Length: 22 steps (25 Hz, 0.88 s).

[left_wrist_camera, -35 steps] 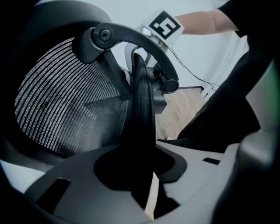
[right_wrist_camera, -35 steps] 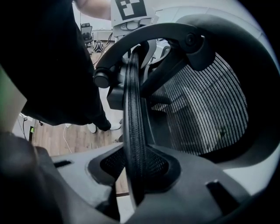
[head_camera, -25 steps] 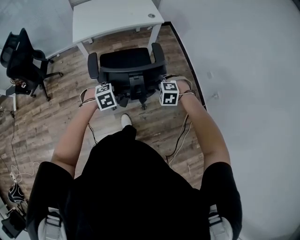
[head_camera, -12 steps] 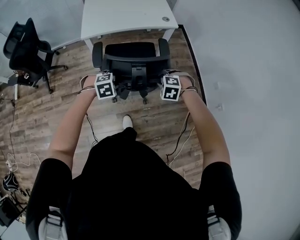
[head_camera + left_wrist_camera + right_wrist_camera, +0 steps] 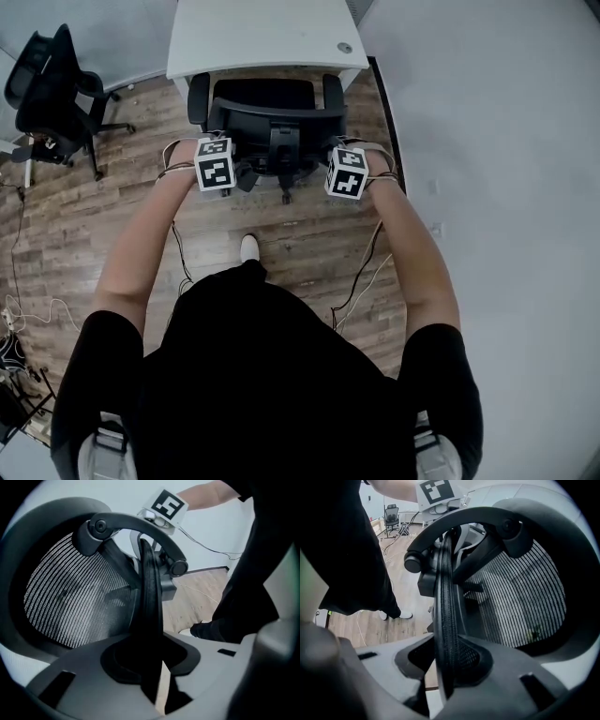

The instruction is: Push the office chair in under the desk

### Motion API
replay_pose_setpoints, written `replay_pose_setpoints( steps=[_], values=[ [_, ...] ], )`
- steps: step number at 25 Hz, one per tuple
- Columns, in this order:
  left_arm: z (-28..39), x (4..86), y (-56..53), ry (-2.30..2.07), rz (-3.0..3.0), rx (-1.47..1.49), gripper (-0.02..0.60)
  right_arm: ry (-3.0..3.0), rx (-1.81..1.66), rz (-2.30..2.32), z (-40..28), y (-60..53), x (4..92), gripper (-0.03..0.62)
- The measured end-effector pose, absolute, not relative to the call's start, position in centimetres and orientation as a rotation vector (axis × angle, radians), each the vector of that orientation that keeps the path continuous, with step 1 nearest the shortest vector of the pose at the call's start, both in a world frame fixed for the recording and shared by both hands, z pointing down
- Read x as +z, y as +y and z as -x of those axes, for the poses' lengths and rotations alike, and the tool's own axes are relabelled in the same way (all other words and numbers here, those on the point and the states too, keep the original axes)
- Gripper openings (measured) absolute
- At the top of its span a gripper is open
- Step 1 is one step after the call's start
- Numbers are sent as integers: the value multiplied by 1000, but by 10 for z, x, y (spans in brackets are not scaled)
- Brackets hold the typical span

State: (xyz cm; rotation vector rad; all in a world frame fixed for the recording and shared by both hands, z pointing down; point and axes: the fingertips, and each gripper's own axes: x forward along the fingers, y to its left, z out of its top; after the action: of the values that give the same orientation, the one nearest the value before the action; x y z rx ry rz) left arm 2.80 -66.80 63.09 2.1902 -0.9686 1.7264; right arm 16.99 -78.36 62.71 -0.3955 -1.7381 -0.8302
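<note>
While the black mesh-back office chair (image 5: 267, 117) stands at 12 o'clock, seat front at the white rectangular desk's (image 5: 262, 33) edge, the left gripper (image 5: 152, 667) clamps the backrest's 9 o'clock rim; the right gripper (image 5: 445, 667), jaws just closed further, clamps the 3 o'clock rim.

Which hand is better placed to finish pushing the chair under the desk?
Neither clearly. The left gripper and right gripper each clamp a side rim of the backrest, evenly spaced; the right's jaws have just been closing on it. Pushing with both looks best.
</note>
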Motion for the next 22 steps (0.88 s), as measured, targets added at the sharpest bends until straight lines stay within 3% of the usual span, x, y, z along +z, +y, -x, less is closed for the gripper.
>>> replay_pose_setpoints(
  steps=[22],
  values=[
    [-8, 624, -724, -1043, -2149, 1730, 100, -1723, -840, 468, -142, -847, 620, 106]
  ],
)
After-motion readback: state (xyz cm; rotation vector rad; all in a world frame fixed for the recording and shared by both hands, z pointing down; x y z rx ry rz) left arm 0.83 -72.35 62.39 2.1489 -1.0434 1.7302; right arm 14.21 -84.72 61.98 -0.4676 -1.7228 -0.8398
